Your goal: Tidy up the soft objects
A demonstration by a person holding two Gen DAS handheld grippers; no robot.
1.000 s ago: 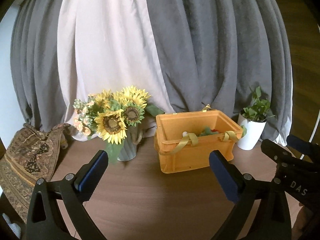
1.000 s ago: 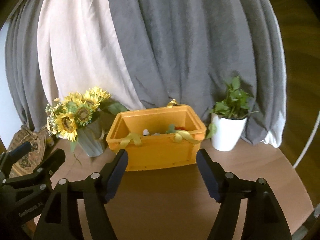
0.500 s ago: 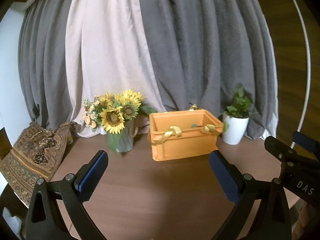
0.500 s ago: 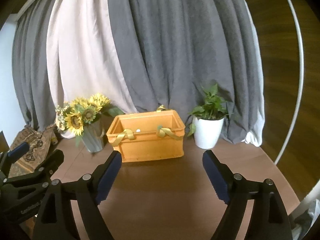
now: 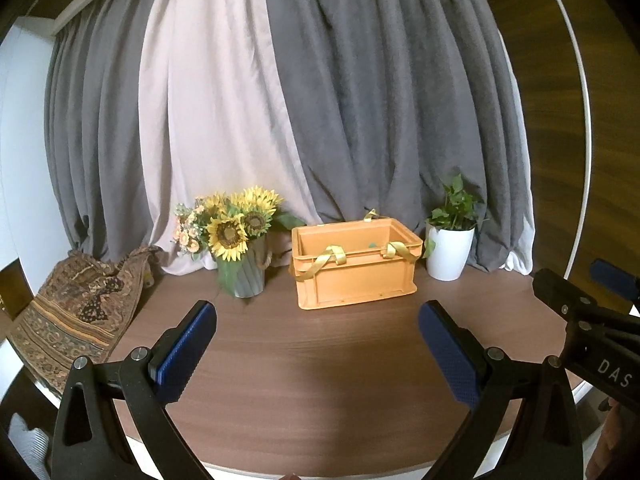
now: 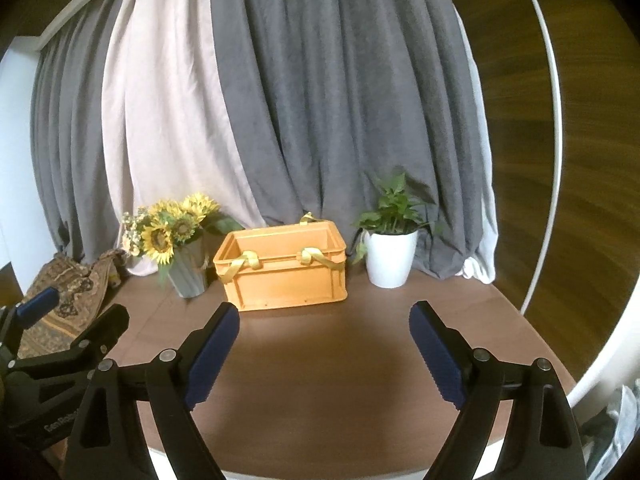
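The left gripper (image 5: 318, 354) is hanging open and empty. The right gripper (image 6: 324, 354) is opening, nothing between its jaws. The orange crate (image 5: 354, 276) is sitting at the table's (image 5: 320, 380) back edge.

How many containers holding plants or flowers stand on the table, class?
2. A grey vase of sunflowers stands left of the orange crate; a white pot with a green plant stands right of it. None seems hidden.
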